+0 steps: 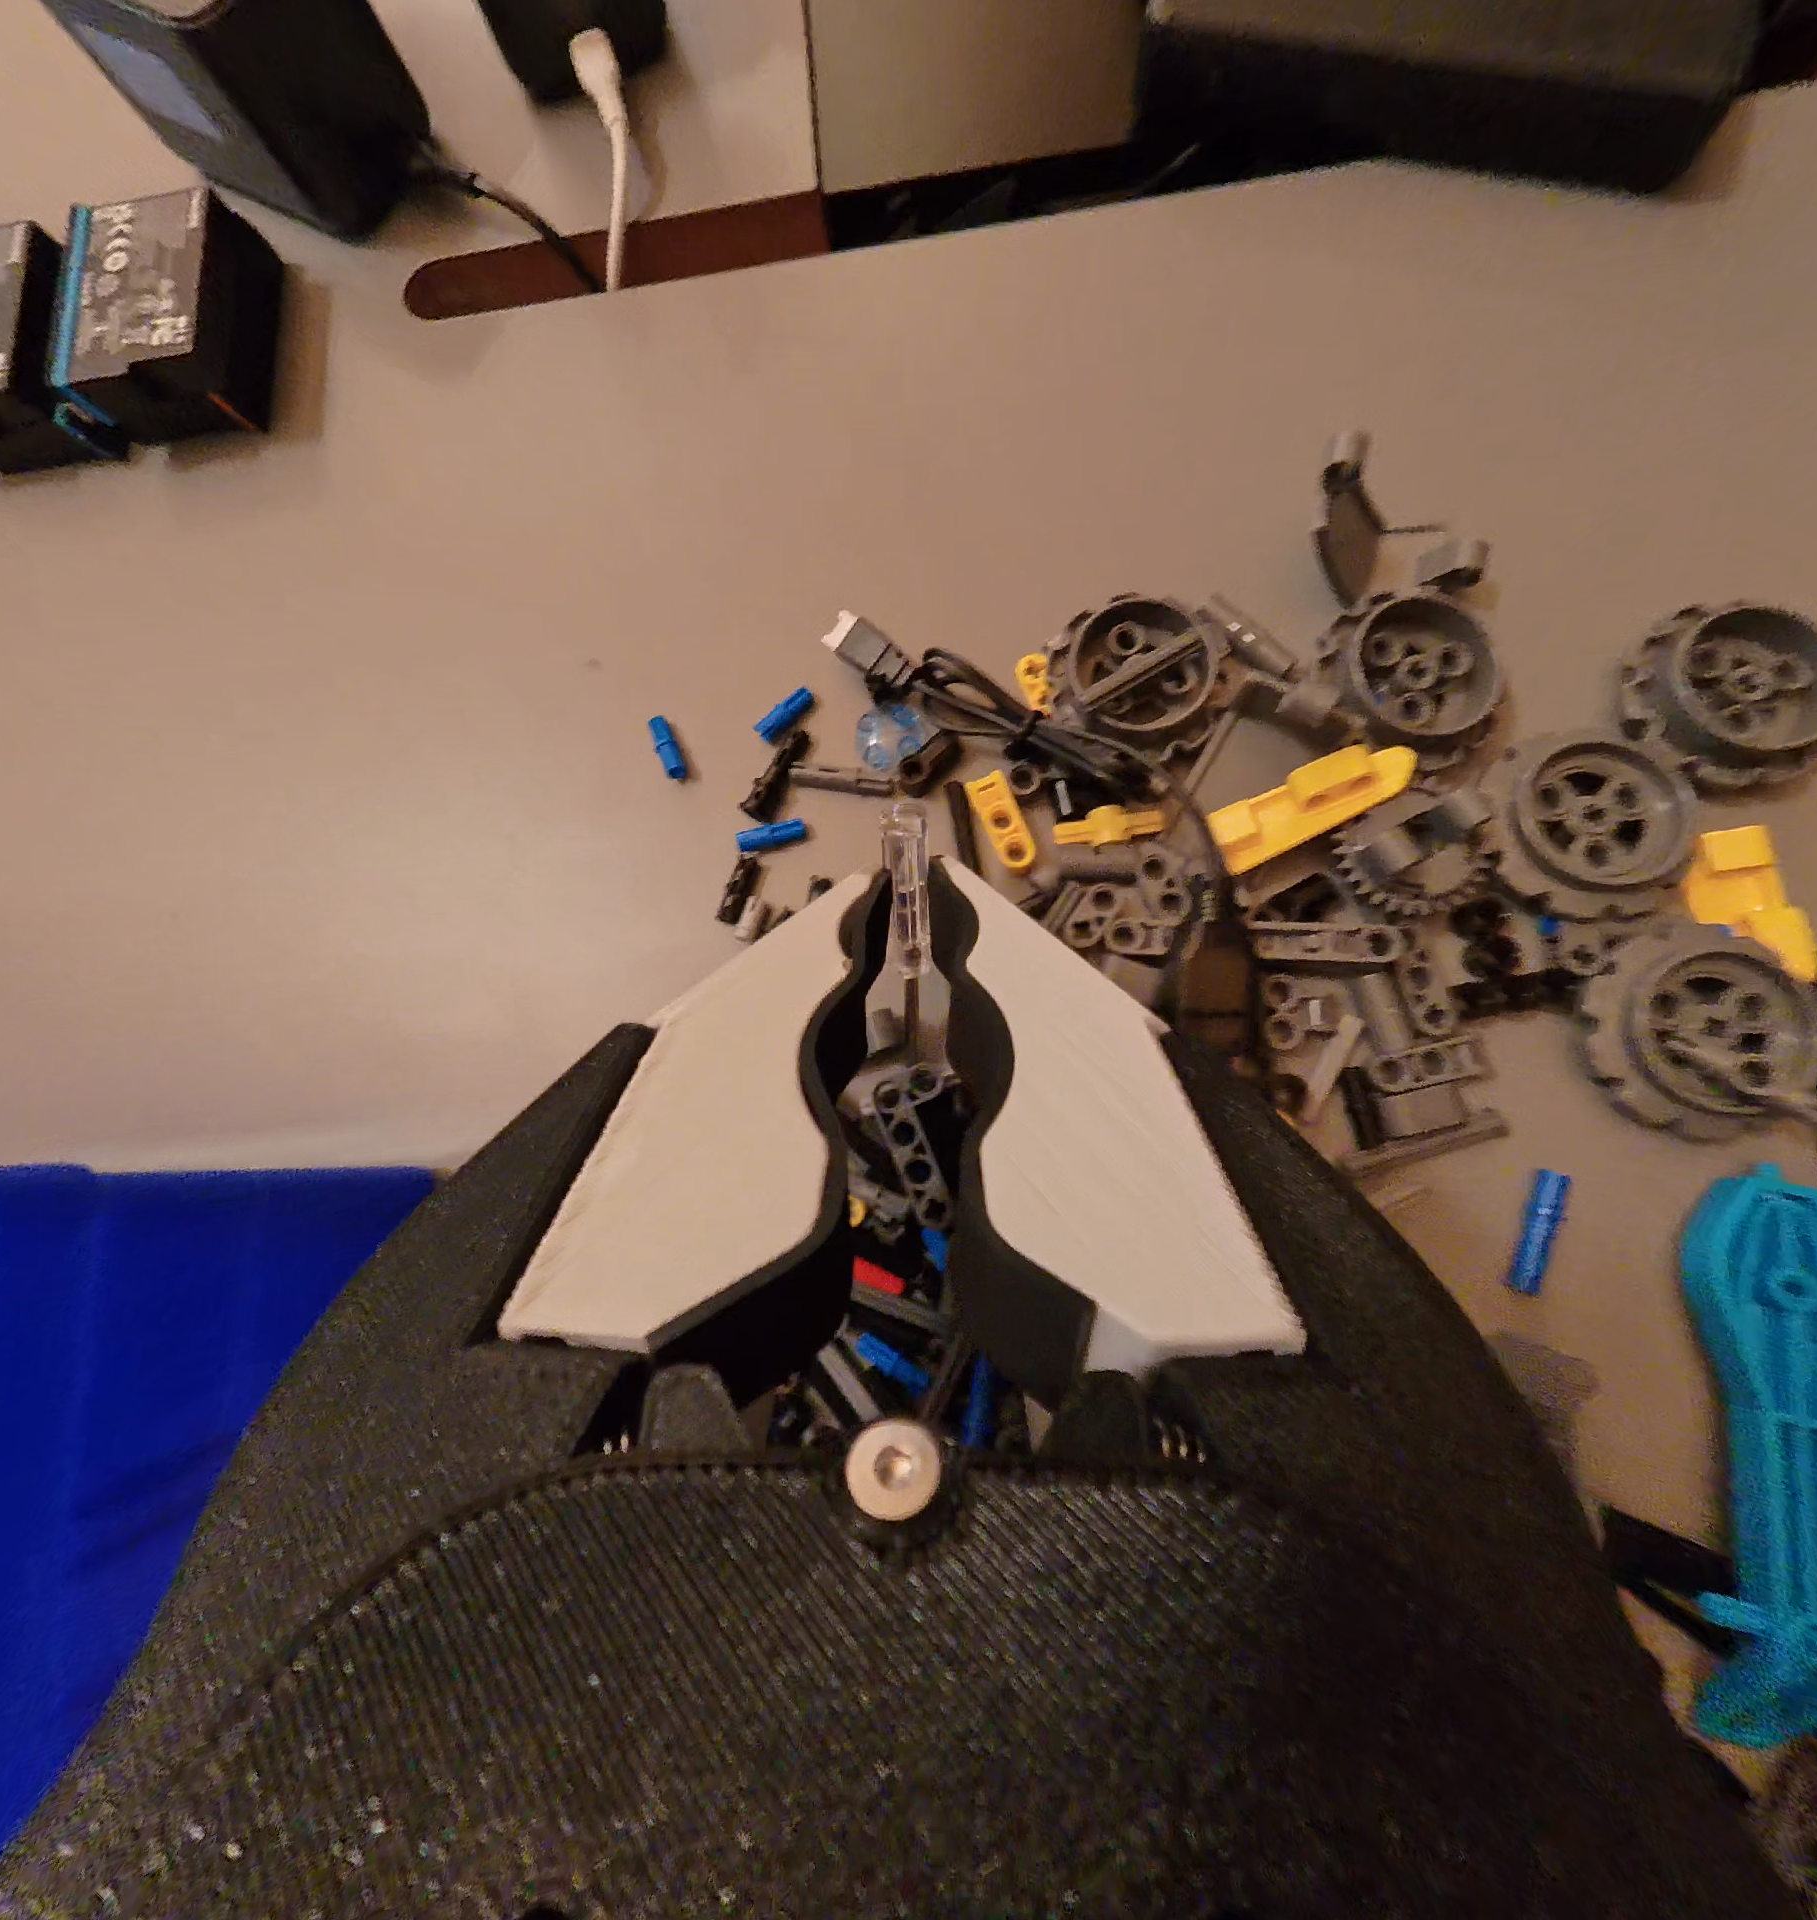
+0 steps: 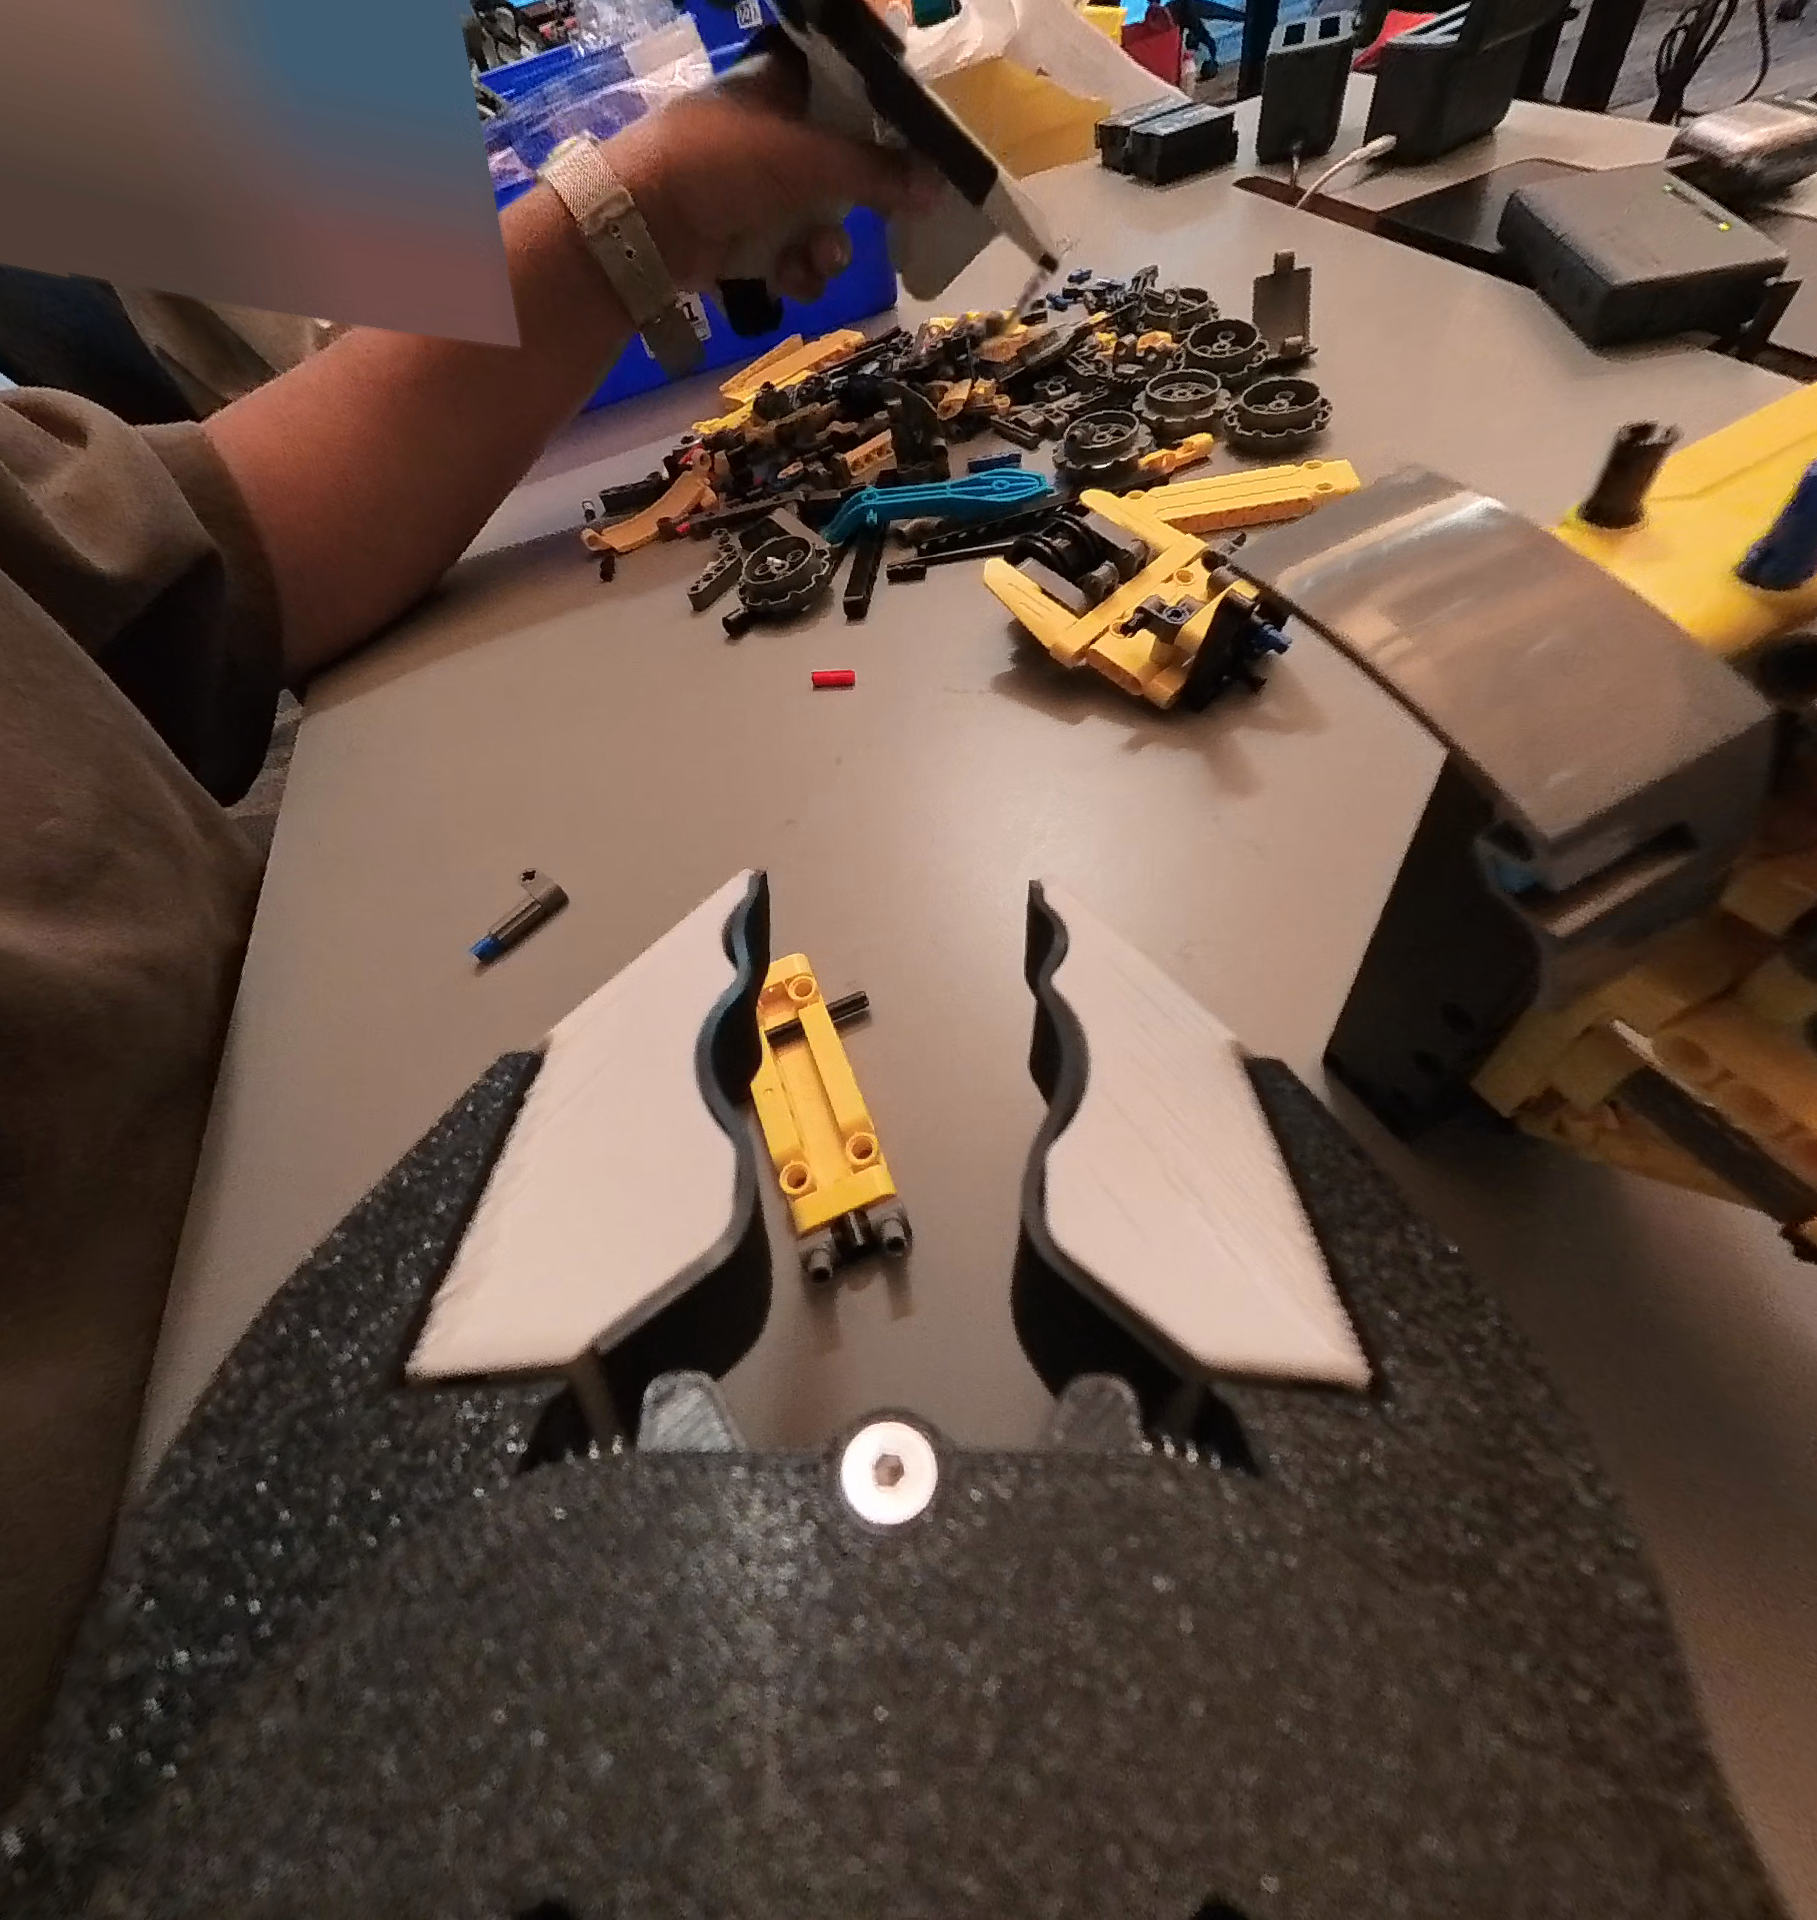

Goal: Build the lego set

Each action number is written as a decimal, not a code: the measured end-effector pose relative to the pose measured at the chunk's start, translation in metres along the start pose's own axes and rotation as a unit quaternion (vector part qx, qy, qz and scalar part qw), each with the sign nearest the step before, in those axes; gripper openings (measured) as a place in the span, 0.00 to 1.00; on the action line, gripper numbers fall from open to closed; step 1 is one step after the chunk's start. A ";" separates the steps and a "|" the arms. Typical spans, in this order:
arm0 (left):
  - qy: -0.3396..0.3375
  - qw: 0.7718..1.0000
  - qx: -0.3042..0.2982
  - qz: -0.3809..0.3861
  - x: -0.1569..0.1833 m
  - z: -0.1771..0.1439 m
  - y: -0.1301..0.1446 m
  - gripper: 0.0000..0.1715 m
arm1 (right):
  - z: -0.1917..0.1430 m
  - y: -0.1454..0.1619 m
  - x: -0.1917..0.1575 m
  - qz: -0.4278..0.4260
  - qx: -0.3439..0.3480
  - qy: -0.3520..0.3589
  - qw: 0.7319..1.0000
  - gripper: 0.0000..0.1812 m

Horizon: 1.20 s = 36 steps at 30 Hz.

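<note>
My left gripper (image 1: 906, 883) is shut on a thin clear rod (image 1: 904, 894) with a dark shaft, held above a pile of grey, black and yellow building-toy parts (image 1: 1351, 883). The rod tip sticks out past the fingertips. In the right wrist view the left gripper (image 2: 1044, 255) hangs over the far pile (image 2: 987, 416), held by a hand. My right gripper (image 2: 896, 894) is open and low over the table. A small yellow panel assembly (image 2: 821, 1101) with a black axle lies between its fingers, close to the left finger (image 2: 623, 1091).
A large yellow and grey built model (image 2: 1610, 831) stands at the right. A smaller yellow sub-assembly (image 2: 1143, 613), a red pin (image 2: 832, 678) and a grey connector (image 2: 525, 914) lie on the grey table (image 2: 883, 779). A teal tool (image 1: 1766, 1455), blue bin (image 1: 104, 1403) and black boxes (image 1: 156, 312) surround the pile. Left tips to right tips: about 45 centimeters.
</note>
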<state>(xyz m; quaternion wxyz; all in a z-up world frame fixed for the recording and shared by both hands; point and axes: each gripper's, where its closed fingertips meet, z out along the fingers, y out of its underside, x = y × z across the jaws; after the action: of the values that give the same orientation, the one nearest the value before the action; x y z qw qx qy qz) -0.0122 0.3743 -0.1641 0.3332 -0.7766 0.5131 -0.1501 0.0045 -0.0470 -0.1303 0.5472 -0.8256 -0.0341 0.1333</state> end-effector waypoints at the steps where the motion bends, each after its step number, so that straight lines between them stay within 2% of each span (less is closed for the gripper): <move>1: -0.007 1.000 -0.004 0.005 -0.003 0.001 0.002 0.02 | 0.000 0.000 0.000 0.000 -0.001 0.000 1.000 0.27; 3: 0.000 1.000 -0.008 0.000 -0.003 0.004 0.006 0.03 | 0.001 0.001 0.000 0.003 -0.004 -0.002 1.000 0.27; 6: 0.012 1.000 -0.007 -0.019 -0.002 0.008 0.007 0.10 | 0.002 0.002 0.001 0.009 -0.007 -0.005 1.000 0.27; 10: 0.008 1.000 0.005 -0.013 0.001 0.008 0.002 0.07 | 0.002 0.002 0.002 0.017 -0.006 -0.009 1.000 0.27; 15: 0.011 1.000 -0.019 0.014 0.012 0.016 0.009 0.02 | 0.001 0.001 0.001 0.019 -0.004 -0.012 1.000 0.27; 23: 0.008 1.000 -0.029 0.008 0.009 0.023 0.015 0.03 | 0.002 0.002 0.001 0.019 -0.007 -0.013 1.000 0.27; 29: 0.014 1.000 -0.027 0.006 0.009 0.023 0.015 0.00 | 0.003 0.003 0.001 0.018 -0.012 -0.013 1.000 0.27; 36: 0.017 1.000 0.017 0.012 0.012 -0.002 -0.003 0.00 | 0.005 0.005 0.002 0.019 -0.020 -0.011 1.000 0.27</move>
<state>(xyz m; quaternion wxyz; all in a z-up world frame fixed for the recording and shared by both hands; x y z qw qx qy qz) -0.0062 0.3633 -0.1621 0.3392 -0.7619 0.5257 -0.1678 0.0043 -0.0446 -0.1373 0.5278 -0.8353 -0.0272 0.1514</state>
